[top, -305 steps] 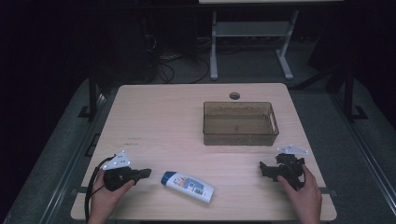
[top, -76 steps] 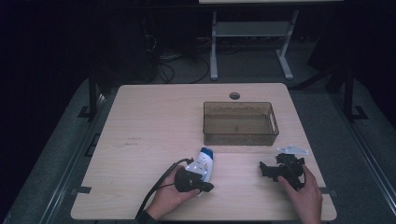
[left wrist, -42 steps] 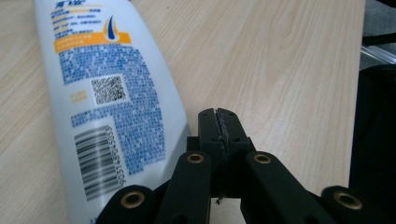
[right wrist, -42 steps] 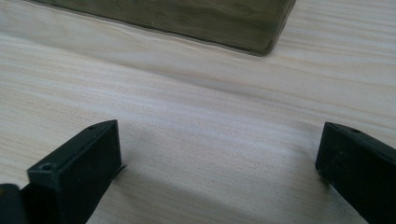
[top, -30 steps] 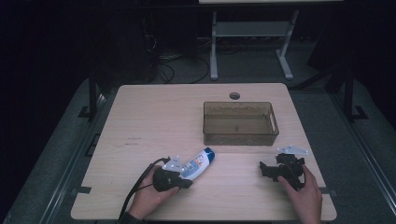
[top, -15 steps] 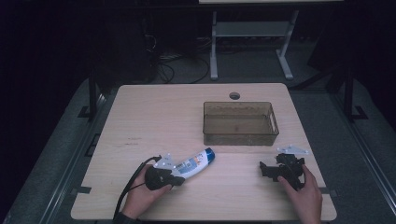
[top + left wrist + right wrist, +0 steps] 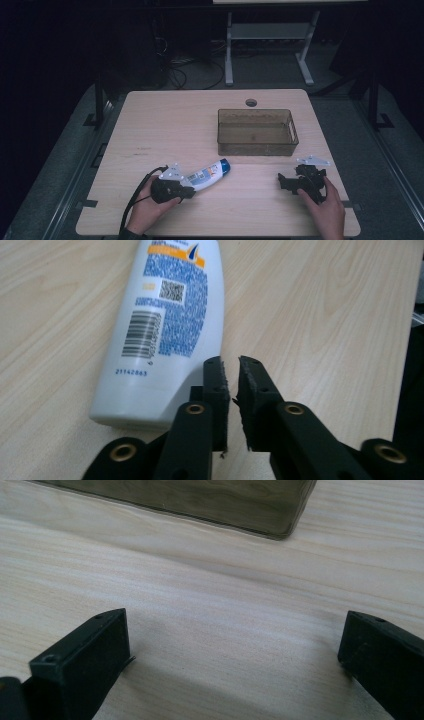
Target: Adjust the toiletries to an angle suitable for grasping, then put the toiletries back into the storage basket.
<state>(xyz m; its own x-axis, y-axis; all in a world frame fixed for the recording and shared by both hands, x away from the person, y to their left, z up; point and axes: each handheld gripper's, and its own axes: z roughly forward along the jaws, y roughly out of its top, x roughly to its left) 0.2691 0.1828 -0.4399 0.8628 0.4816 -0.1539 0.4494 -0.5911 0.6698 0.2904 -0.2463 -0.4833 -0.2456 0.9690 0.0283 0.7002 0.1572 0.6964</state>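
A white shampoo bottle (image 7: 206, 176) with a blue cap lies on its side on the wooden table (image 7: 170, 125), cap pointing toward the back right. Its printed label and barcode face up in the left gripper view (image 7: 165, 315). My left gripper (image 7: 189, 191) sits at the bottle's base, shut, with nothing between its jaws (image 7: 231, 371); the base lies just left of the jaws there. My right gripper (image 7: 283, 181) rests near the front right edge, open (image 7: 235, 640), above bare table.
A brown see-through bin (image 7: 256, 145) stands at the back right of the table; its near corner (image 7: 210, 500) is ahead of the right gripper. A round cable hole (image 7: 251, 102) lies behind the bin. Dark floor and a metal stand lie beyond the table.
The left hand came in to the bottle and swung it round, cap now toward the bin. In the last second it slid back left a little. The right gripper has stayed still.
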